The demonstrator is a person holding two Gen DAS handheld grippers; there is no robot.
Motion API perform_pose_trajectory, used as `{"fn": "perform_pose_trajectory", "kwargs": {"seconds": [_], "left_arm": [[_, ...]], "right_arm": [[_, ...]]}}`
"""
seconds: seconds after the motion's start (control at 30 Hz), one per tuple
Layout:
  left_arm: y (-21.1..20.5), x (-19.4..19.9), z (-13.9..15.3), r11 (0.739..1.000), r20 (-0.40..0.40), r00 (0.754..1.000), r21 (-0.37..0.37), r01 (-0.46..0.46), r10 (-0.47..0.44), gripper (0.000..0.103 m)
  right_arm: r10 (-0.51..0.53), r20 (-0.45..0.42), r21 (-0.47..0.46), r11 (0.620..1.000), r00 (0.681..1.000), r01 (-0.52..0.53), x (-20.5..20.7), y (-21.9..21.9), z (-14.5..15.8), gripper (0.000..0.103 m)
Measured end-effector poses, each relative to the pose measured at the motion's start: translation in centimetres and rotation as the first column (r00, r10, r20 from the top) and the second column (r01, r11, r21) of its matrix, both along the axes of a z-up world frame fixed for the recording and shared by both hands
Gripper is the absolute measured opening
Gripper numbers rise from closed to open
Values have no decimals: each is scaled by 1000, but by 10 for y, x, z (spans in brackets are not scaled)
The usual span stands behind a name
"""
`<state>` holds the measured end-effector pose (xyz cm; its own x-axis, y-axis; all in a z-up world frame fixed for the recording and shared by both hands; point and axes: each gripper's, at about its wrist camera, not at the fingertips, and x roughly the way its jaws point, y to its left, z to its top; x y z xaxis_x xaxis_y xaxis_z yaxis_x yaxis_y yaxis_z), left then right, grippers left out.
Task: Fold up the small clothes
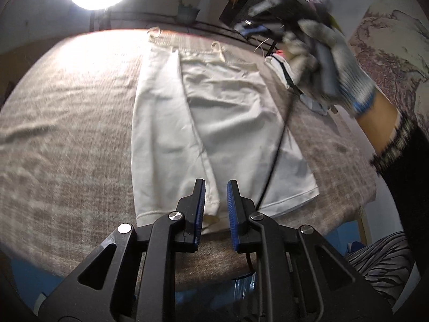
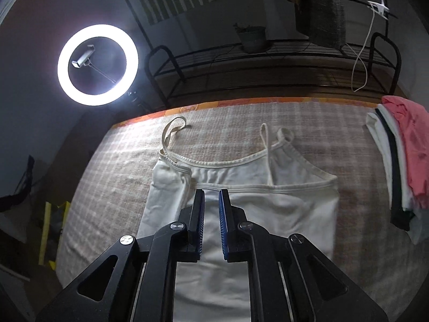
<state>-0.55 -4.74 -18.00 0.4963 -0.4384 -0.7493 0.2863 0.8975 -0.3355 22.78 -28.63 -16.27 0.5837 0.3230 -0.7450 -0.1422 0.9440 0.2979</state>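
One white camisole (image 2: 241,209) is lying right under the two grippers, left gripper (image 1: 216,190) and right gripper (image 2: 211,198). One ring light (image 2: 97,64) is glowing beyond them, one clothes pile (image 2: 402,161) is sitting off right.

At the upper right of the left wrist view, we see the gloved right hand (image 1: 329,61) motion-blurred. In the right wrist view, the clothes pile (image 2: 402,161) is cut by the right edge, and gripper arms hide the camisole (image 2: 241,214) hem.
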Motion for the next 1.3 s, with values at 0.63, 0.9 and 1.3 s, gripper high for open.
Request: {"fn": "perform_pose_trajectory", "kwargs": {"seconds": [0.63, 0.9, 1.3], "left_arm": [[-103, 0, -12, 991, 4, 991, 2, 132, -132, 15], [-163, -15, -32, 967, -21, 967, 37, 253, -253, 15], [-219, -20, -55, 943, -20, 954, 140, 300, -301, 42]], "right_arm": [[-170, 92, 107, 981, 981, 160, -115, -153, 31, 10], [-205, 47, 114, 973, 978, 199, -121, -195, 2, 26], [-166, -26, 135, 976, 986, 168, -82, -191, -33, 26]]}}
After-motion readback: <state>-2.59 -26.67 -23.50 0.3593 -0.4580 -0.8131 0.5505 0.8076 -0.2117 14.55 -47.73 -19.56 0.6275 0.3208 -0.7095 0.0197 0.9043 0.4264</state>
